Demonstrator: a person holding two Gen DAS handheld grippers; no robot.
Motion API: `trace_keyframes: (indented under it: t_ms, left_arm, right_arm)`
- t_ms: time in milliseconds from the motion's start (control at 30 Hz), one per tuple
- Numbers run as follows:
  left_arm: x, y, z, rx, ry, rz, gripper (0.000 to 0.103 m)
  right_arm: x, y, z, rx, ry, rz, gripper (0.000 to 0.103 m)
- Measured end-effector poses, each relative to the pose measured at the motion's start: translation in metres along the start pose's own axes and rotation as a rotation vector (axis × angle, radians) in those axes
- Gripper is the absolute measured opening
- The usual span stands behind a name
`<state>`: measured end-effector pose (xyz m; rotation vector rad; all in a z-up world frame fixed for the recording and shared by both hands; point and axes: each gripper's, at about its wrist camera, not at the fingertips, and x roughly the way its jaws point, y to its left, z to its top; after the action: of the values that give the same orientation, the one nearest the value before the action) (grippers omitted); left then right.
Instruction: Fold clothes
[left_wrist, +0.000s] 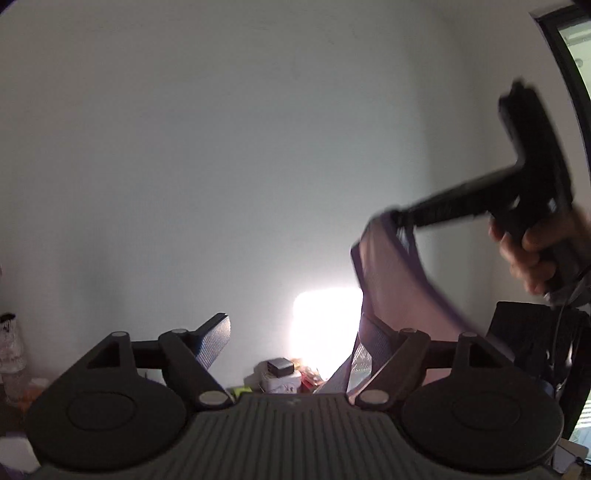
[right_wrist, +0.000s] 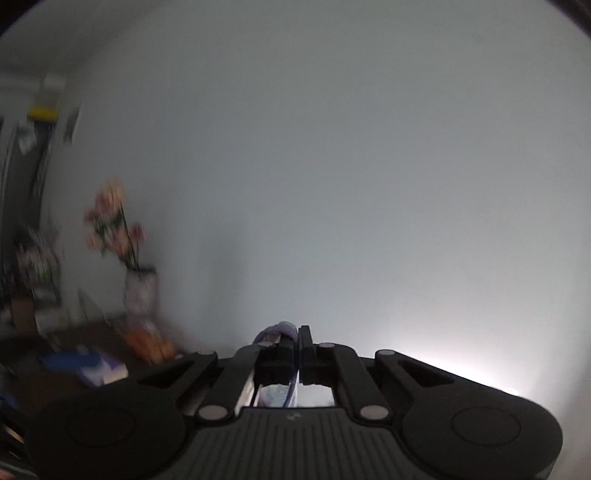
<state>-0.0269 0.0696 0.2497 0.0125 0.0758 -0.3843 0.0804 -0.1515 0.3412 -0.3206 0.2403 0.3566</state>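
Purple garment (left_wrist: 391, 280) hangs from right gripper (right_wrist: 298, 345) beside flower vase (right_wrist: 139, 291).

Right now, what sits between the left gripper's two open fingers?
In the left wrist view, the left gripper frames only bare wall and distant clutter; the purple cloth drapes over its right finger.

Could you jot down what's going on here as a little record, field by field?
Activity: folding clothes, garment lifted in the air
Garment: purple cloth, hanging, draped over the open left tool's right finger
Right tool: shut on the cloth's edge
Background: white wall, vase of pink flowers, blurred
Table clutter: small boxes, unclear
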Motion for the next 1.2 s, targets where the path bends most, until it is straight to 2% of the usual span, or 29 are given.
trace_keyframes:
  t_ms: [67,167,267,367,433,500,567,633,700,733,800,900,1033,1133,1200]
  left_arm:
    - [-0.014,-0.008,-0.032,-0.053,0.043,-0.006,0.079]
    - [-0.016,-0.024,-0.095,-0.154,0.167,-0.048,0.079]
    - [0.001,-0.046,-0.147,-0.174,0.281,-0.063,0.079]
    - [0.024,-0.068,-0.192,-0.165,0.383,-0.065,0.078]
    - [0.041,-0.073,-0.199,-0.119,0.398,-0.067,0.077]
    - [0.046,-0.065,-0.199,-0.077,0.403,-0.079,0.077]
    - [0.07,-0.062,-0.192,-0.023,0.438,-0.099,0.077]
    - [0.094,-0.06,-0.197,0.005,0.483,-0.09,0.066]
    - [0.11,-0.053,-0.205,-0.012,0.537,-0.099,0.02]
    - [0.117,-0.049,-0.21,-0.033,0.566,-0.105,0.012]
    - [0.126,-0.041,-0.217,-0.07,0.605,-0.127,0.004]
    - [0.129,-0.026,-0.214,-0.065,0.576,-0.067,0.002]
    - [0.162,0.007,-0.185,0.021,0.55,-0.009,0.002]
    - [0.218,0.034,-0.149,0.11,0.559,0.022,0.002]
    - [0.248,0.044,-0.099,0.176,0.504,0.077,0.001]
  right_arm:
    - [0.033,0.009,-0.046,-0.067,0.184,-0.023,0.001]
    - [0.069,0.009,-0.126,-0.006,0.41,0.021,0.001]
    - [0.078,0.02,-0.19,0.052,0.516,0.065,0.001]
    - [0.063,0.036,-0.218,0.063,0.528,0.128,0.001]
    - [0.042,0.041,-0.221,0.05,0.498,0.15,0.001]
    - [0.024,0.041,-0.215,0.037,0.462,0.16,0.001]
    - [0.015,0.034,-0.207,0.039,0.435,0.167,0.001]
    - [0.008,0.026,-0.198,0.048,0.411,0.175,0.002]
    - [0.005,0.021,-0.195,0.056,0.395,0.177,0.001]
    - [0.003,0.019,-0.195,0.06,0.388,0.179,0.001]
    - [0.002,0.013,-0.199,0.081,0.38,0.188,0.001]
    - [0.01,0.001,-0.21,0.1,0.394,0.183,0.001]
    - [0.047,-0.017,-0.232,0.131,0.465,0.172,0.001]
    - [0.101,-0.033,-0.236,0.149,0.485,0.135,0.001]
    - [0.136,-0.048,-0.222,0.162,0.422,0.072,0.001]
